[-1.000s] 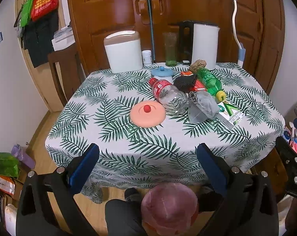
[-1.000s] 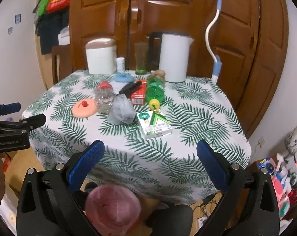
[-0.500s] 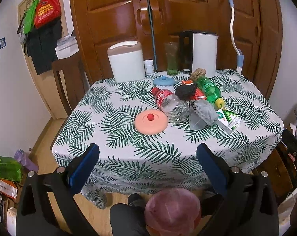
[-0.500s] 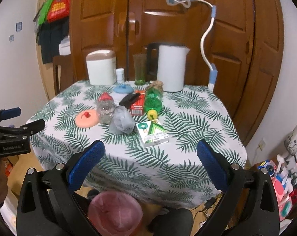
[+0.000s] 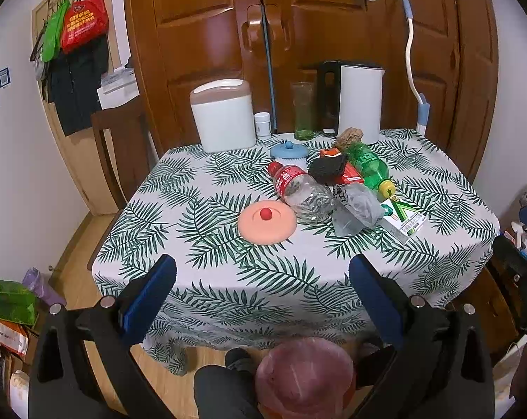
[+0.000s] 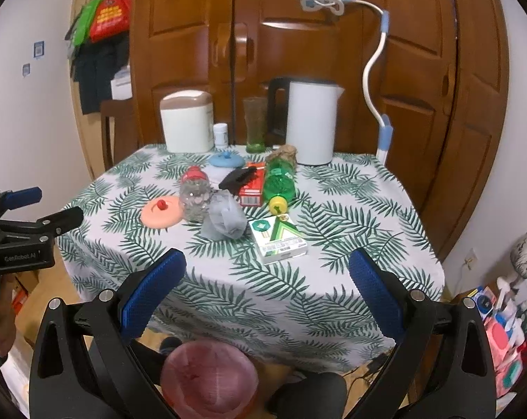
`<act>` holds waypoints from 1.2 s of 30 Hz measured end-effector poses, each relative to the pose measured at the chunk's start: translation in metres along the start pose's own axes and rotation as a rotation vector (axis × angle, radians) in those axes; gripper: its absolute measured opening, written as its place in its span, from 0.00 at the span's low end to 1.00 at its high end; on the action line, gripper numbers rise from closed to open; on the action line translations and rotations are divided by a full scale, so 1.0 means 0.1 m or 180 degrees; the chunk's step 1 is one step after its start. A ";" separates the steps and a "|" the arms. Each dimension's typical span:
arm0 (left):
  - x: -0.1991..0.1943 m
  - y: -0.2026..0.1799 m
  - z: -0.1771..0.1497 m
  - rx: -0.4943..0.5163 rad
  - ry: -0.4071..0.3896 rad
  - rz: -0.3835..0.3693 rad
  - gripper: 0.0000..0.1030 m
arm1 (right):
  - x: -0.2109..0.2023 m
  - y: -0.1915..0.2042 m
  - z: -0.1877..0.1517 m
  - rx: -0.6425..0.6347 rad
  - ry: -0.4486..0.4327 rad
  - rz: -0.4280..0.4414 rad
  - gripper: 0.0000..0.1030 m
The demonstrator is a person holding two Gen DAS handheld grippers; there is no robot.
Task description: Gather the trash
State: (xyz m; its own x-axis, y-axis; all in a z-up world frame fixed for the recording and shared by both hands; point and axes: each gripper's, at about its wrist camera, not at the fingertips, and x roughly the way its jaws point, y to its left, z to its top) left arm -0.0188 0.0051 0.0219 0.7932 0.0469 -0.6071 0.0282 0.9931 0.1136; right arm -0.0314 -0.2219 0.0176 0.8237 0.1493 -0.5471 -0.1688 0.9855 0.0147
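Trash lies in a cluster on the leaf-print table [image 5: 228, 279]: a clear bottle with a red cap [image 5: 303, 192] [image 6: 193, 195], a green bottle with a yellow cap [image 5: 368, 167] [image 6: 279, 181], a crumpled grey bag [image 5: 356, 206] [image 6: 225, 218], a red carton [image 6: 251, 185], a black wad [image 5: 328, 169], a green-and-white box [image 5: 403, 216] [image 6: 281, 241]. A pink bin [image 5: 305, 373] [image 6: 209, 377] stands on the floor below the near table edge. My left gripper [image 5: 261, 300] and right gripper [image 6: 265, 293] are both open and empty, short of the table.
A peach lid with a red knob [image 5: 267, 221], a blue lid [image 5: 288, 152], a white canister [image 5: 223, 115], a green glass [image 5: 303, 110] and a white kettle [image 5: 359, 101] stand on the table. A wooden chair [image 5: 120, 153] is at the left. Bags clutter the floor on both sides.
Both grippers have pulled back and risen a little, so the table looks smaller and farther away. Nothing on the table has moved. Both grippers stay open.
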 end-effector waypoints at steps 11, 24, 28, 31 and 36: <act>0.00 -0.01 -0.01 -0.0013 0.0002 -0.0003 0.95 | 0.00 -0.01 0.01 0.0005 -0.0003 0.0007 0.94; -0.02 -0.03 -0.02 -0.0012 0.0011 -0.0003 0.95 | -0.02 -0.01 -0.01 0.0005 -0.0016 0.0086 0.94; -0.02 -0.03 -0.02 -0.0008 0.0014 -0.0001 0.95 | -0.01 -0.01 -0.01 0.0000 -0.0009 0.0102 0.94; -0.02 -0.03 -0.02 -0.0016 0.0015 -0.0012 0.95 | 0.00 -0.02 -0.01 -0.0010 -0.0004 0.0107 0.94; -0.02 -0.03 -0.01 -0.0013 0.0015 -0.0009 0.95 | 0.00 -0.02 -0.02 -0.0025 -0.0008 0.0090 0.94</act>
State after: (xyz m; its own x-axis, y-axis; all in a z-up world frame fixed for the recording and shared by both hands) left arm -0.0211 0.0019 0.0218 0.7903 0.0444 -0.6111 0.0280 0.9937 0.1084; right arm -0.0317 -0.2237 0.0159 0.8199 0.1773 -0.5443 -0.1964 0.9802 0.0236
